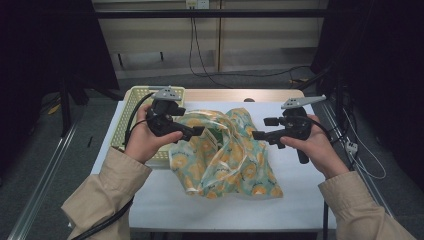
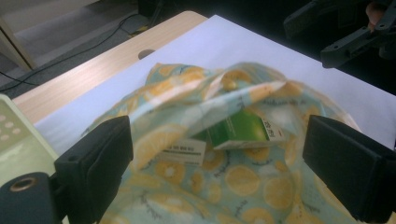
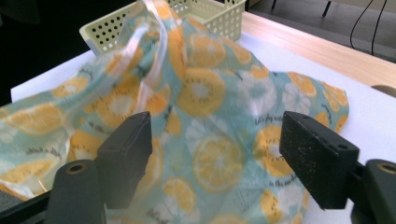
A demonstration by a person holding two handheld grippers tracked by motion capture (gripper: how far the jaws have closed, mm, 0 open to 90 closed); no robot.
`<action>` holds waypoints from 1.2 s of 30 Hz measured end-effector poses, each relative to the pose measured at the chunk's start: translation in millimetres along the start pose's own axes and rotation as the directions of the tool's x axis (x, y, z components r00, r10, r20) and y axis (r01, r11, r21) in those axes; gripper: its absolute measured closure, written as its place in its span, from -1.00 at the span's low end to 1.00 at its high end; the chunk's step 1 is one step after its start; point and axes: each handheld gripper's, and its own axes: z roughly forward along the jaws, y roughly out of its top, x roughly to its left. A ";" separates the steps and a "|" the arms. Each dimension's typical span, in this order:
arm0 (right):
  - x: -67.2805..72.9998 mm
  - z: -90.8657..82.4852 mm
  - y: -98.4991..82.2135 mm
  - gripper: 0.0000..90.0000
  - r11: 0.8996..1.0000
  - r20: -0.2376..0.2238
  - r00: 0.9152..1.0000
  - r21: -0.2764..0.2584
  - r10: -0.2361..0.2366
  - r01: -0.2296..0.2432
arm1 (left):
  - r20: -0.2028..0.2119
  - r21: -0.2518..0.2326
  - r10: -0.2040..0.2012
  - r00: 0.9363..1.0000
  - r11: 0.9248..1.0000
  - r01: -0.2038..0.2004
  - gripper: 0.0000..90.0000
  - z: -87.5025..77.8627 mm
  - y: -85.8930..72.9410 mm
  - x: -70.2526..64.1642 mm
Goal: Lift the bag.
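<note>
White table (image 1: 300, 200), grey floor (image 1: 40, 165), dark surroundings

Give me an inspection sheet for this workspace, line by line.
Surface: white sheet over a wooden table.
Job's things: lemon-print bag crumpled mid-table, green box inside; perforated basket at the left edge.
Clutter: nothing seen.
Grippers: left gripper and right gripper both open, flanking the bag, holding nothing.
Cables: one trails from each gripper; more lie on the floor behind.
Surroundings: dark curtains, metal frame.
</note>
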 end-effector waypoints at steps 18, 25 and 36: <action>-5.6 -2.4 -54.2 -0.52 0.998 0.044 0.999 0.057 -0.023 0.020 | -0.013 0.105 -0.011 1.000 0.994 0.012 -0.84 -16.0 -60.1 7.7; -5.9 -5.5 -73.5 -0.53 0.997 0.063 0.998 0.076 -0.029 0.025 | -0.013 0.135 -0.010 1.000 0.991 0.012 -0.83 -15.9 -81.6 3.7; -8.2 -11.3 -102.1 -0.53 0.996 0.082 0.997 0.086 -0.015 0.008 | -0.005 0.139 -0.063 0.998 0.988 0.063 -0.84 -17.0 -126.1 4.7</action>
